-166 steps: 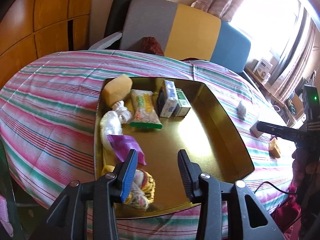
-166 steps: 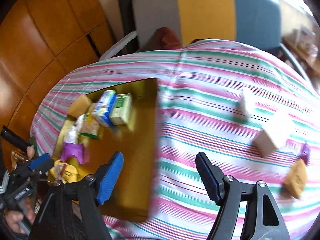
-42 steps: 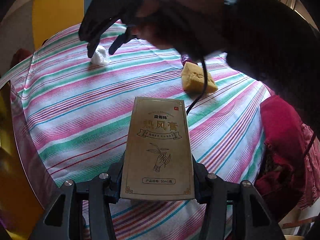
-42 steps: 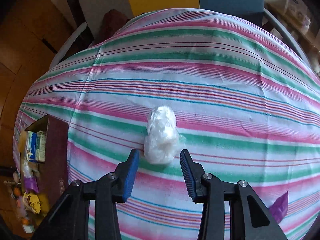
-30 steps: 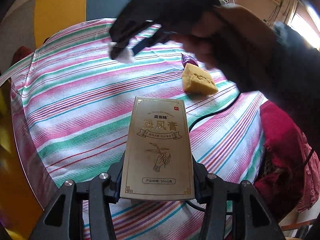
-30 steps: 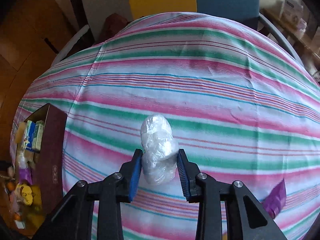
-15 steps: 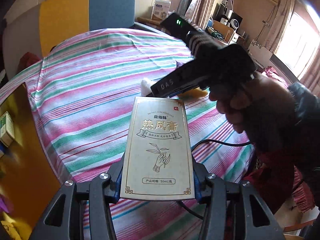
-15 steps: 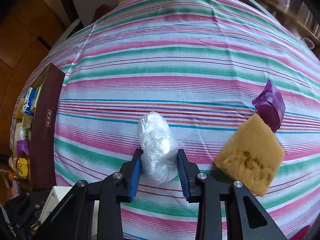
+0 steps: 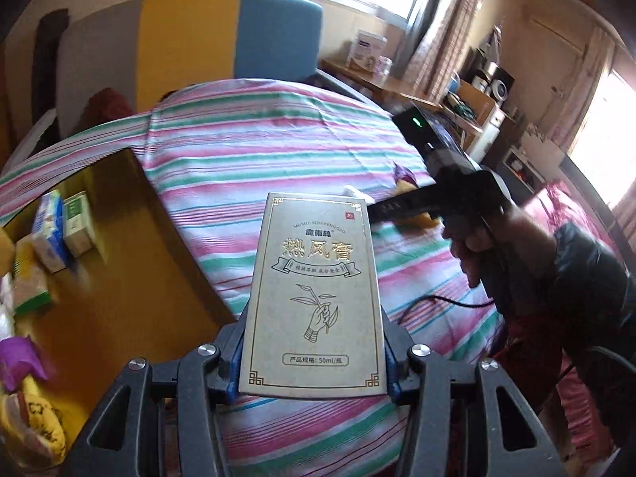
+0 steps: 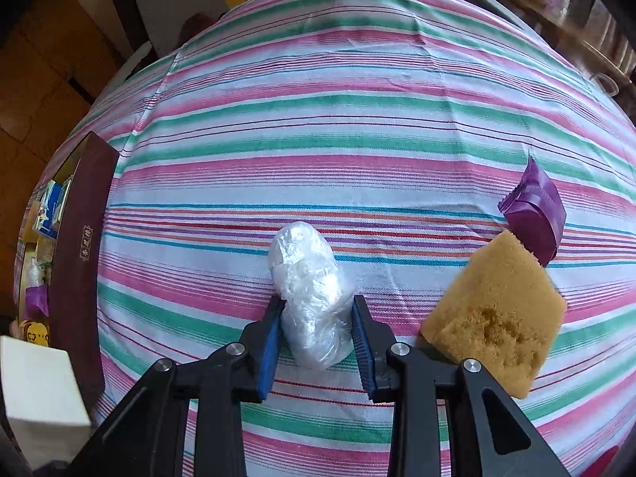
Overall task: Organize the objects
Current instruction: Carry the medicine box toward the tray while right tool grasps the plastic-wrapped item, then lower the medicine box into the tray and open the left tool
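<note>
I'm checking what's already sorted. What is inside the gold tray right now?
In the gold tray: a blue-white box, a green-white box, a green-edged packet, a purple wrapper and a yellow item. Its left part is out of frame.

blurred tray [image 9: 119, 278] contents (left edge cropped), sponge [image 9: 421, 218] mostly behind right gripper [image 9: 397, 208]

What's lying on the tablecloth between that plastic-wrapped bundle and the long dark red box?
Nothing: in the right wrist view, only bare striped tablecloth stretches between the plastic-wrapped bundle and the dark red box.
</note>
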Available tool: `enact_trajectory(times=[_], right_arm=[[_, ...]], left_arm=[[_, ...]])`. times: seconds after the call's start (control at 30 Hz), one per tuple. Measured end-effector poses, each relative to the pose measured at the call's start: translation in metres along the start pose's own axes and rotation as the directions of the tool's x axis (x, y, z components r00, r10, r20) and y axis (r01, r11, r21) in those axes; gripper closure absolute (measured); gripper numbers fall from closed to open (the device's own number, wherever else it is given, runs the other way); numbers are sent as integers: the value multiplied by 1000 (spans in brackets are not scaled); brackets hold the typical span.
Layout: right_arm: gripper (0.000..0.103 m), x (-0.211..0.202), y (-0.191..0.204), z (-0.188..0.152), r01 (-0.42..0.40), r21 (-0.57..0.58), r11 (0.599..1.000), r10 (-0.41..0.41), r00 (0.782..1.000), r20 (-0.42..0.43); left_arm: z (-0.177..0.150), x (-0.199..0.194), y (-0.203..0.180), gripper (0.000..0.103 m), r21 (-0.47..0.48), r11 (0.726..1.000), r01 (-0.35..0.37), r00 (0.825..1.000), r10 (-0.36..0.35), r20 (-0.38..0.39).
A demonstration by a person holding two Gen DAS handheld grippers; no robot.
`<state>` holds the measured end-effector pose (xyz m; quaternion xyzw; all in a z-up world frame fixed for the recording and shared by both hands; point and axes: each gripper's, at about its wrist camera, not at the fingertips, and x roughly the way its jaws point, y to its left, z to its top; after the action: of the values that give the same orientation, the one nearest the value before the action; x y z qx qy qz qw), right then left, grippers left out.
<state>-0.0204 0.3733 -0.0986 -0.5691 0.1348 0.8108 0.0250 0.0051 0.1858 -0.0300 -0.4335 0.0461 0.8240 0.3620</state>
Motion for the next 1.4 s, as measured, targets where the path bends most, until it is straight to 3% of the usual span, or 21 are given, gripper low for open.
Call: enact_trajectory(times=[0.17, 0.27, 0.57, 0.77, 0.93, 1.13, 1.27, 1.4], right_arm=[[69, 0, 3, -2, 11, -13, 1000, -11, 1000, -2], [69, -1, 2, -2, 12, -14, 1000, -12, 1000, -1], [69, -3, 3, -5, 27, -30, 999, -27, 1000, 2], [69, -3, 5, -5, 31, -35, 999, -31, 1000, 2], [69, -5, 2, -5, 32, -37, 999, -32, 999, 3], [69, -4, 5, -4, 37, -42, 998, -37, 999, 4], [69, -4, 6, -4, 39, -44, 998, -39, 999, 5], [69, -5, 7, -5, 45, -50, 998, -45, 999, 8]], left_arm=[[-3, -17, 47, 51, -126, 989, -80, 997, 82, 10], [-8, -25, 82, 51, -216, 967, -139, 990, 144, 6], [-28, -29, 169, 51, -433, 846, -312, 949, 298, -102], [-36, -20, 189, 51, -468, 800, -374, 927, 342, -156], [-37, -10, 190, 49, -429, 796, -426, 904, 397, -160], [-37, -6, 191, 49, -425, 796, -431, 901, 401, -163], [-36, -12, 188, 42, -423, 800, -426, 902, 410, -133], [-28, -23, 183, 38, -405, 800, -443, 890, 446, -95]])
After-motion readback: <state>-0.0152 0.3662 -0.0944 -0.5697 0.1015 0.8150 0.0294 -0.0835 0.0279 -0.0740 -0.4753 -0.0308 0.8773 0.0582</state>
